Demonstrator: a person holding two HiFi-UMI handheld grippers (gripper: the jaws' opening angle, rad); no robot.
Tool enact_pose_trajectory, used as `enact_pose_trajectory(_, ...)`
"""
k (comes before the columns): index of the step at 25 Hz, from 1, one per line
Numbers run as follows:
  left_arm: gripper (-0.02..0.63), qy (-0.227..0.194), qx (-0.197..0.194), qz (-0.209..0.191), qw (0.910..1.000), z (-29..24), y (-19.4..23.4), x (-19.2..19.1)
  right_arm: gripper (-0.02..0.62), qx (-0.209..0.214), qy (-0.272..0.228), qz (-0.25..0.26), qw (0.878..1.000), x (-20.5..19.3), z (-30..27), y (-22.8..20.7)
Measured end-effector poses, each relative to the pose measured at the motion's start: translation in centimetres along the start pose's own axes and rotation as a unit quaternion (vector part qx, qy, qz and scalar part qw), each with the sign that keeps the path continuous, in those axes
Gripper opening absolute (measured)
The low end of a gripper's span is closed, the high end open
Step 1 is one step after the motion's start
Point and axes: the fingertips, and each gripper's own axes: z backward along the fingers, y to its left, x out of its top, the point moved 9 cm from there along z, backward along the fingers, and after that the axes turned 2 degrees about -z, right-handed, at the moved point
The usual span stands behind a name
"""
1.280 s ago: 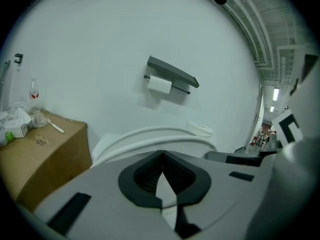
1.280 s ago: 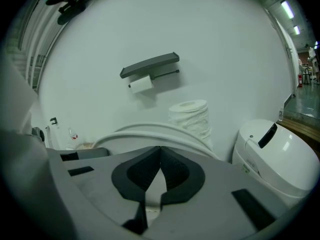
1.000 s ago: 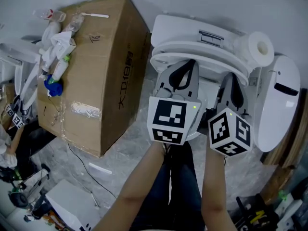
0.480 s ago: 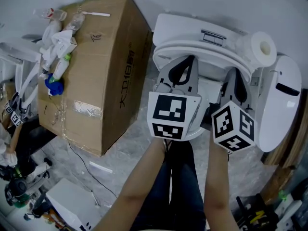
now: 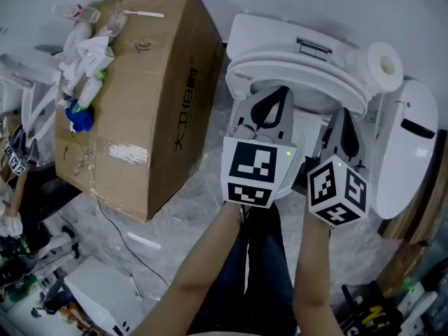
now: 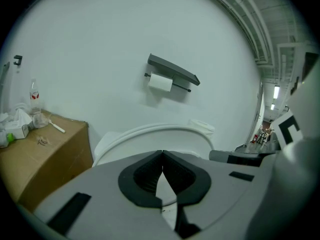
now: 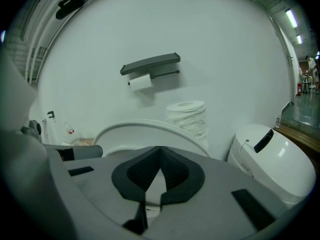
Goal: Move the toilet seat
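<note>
The white toilet seat (image 5: 301, 81) shows as a wide arc over the bowl, in front of the tank (image 5: 276, 39). My left gripper (image 5: 280, 91) is shut and empty, its tips at the seat's front rim on the left side. Likewise shut and empty, my right gripper (image 5: 348, 112) has its tips at the rim's right side. Contact with the seat cannot be told. In the left gripper view the seat (image 6: 150, 136) rises just beyond the closed left gripper (image 6: 162, 154). In the right gripper view the seat (image 7: 145, 130) curves behind the closed right gripper (image 7: 160, 149).
A large cardboard box (image 5: 140, 110) with bottles and wipes on top stands left of the toilet. A toilet roll (image 5: 381, 65) sits at the tank's right, and a white bin (image 5: 409, 145) stands beside it. A roll holder (image 6: 170, 74) hangs on the wall.
The head view has shifted slightly. Both grippers stay shut at the seat's front rim, with no clear movement of the seat.
</note>
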Motion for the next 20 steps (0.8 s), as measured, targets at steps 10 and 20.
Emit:
enact_pose_trajectory(10,0.015,0.005,-0.002,-0.007,1.0000,2.8,-1.2,-1.3,0.015,0.003,-0.002,0.017,1.000,-0.7,3.2,0.5)
enact_pose_trajectory(20,0.015,0.000,0.004,-0.009,0.9999,6.9,-2.5,-2.1,0.015,0.019,-0.004,0.026,0.999,-1.3,7.4,1.3)
